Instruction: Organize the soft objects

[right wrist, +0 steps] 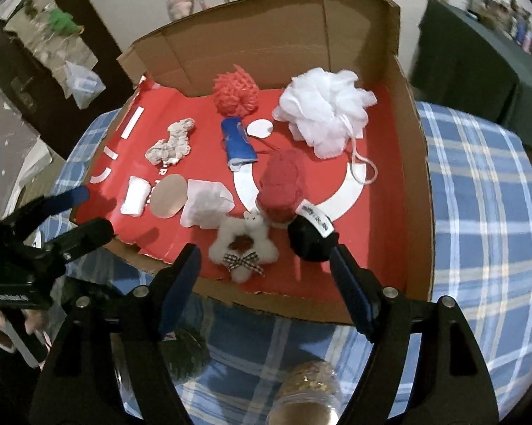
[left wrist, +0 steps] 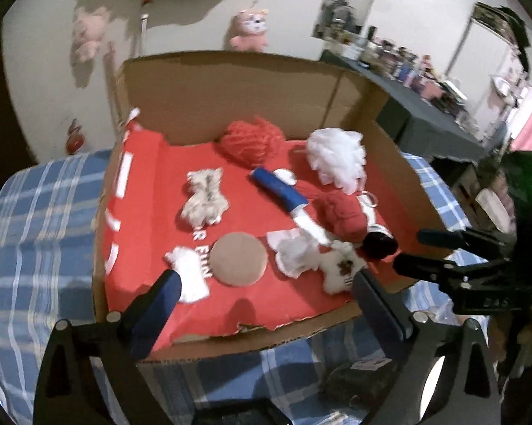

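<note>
1. Cardboard box (right wrist: 413,163) already holds nearly everything: white bath pouf (right wrist: 324,113) at its back, fluffy white scrunchie (right wrist: 242,246) and black pom (right wrist: 310,242) at its front.
2. Left gripper (left wrist: 266,295) and right gripper (right wrist: 264,262) hover over the box's front edge, fingers wide, empty.
3. Little seems left.

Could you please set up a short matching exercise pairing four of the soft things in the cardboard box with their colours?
Things:
1. bath pouf
2. round sponge pad
3. pompom with label
4. net scrubber at the back wall

Colours:
A. black
B. coral red
C. white
D. tan

Pairs: 1-C, 2-D, 3-A, 4-B
</note>
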